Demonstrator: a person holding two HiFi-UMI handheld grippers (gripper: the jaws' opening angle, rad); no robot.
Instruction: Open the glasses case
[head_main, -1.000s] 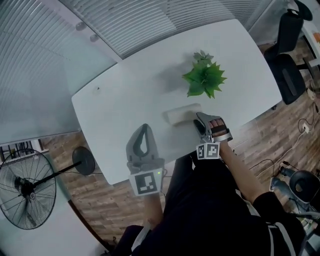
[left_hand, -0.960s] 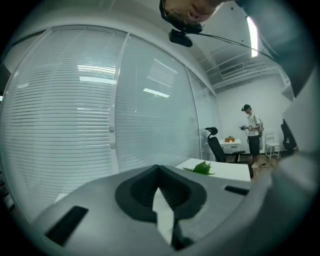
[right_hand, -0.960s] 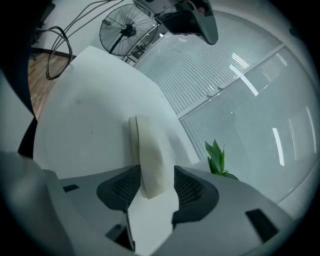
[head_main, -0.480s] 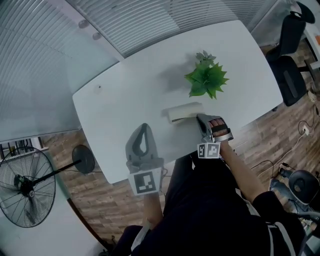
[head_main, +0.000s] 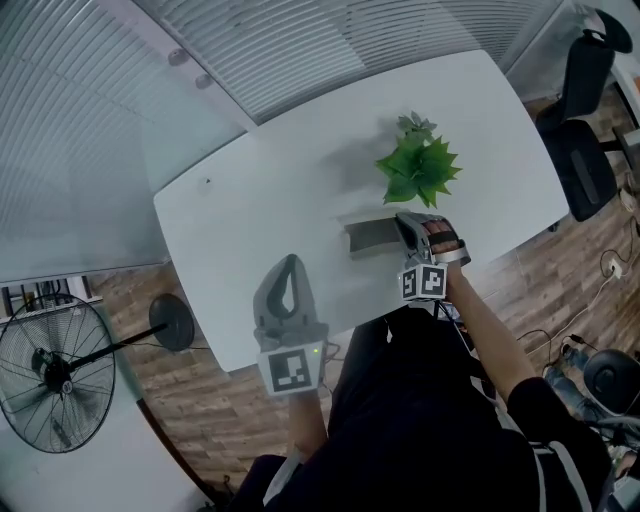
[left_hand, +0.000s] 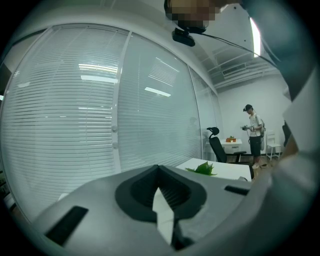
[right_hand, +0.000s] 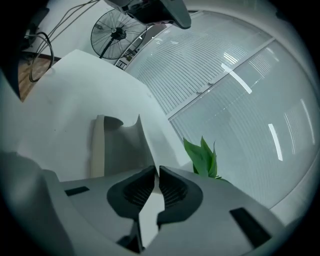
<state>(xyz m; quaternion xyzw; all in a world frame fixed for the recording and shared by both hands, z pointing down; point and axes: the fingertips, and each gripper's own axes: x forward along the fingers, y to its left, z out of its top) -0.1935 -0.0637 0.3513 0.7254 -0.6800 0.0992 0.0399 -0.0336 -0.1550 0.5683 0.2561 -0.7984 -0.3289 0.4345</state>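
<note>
Near the plant, right tool, nearly shut, pinches case lid.

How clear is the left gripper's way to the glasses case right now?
Likely yes, it can get there. Only bare table lies between the left gripper and the glasses case. The right gripper grips the case at its right end, leaving the left end free.

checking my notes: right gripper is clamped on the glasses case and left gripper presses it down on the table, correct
No. The head view shows the left gripper off the glasses case, shut on nothing, near the front edge of the table. The right gripper is clamped on the case.
</note>
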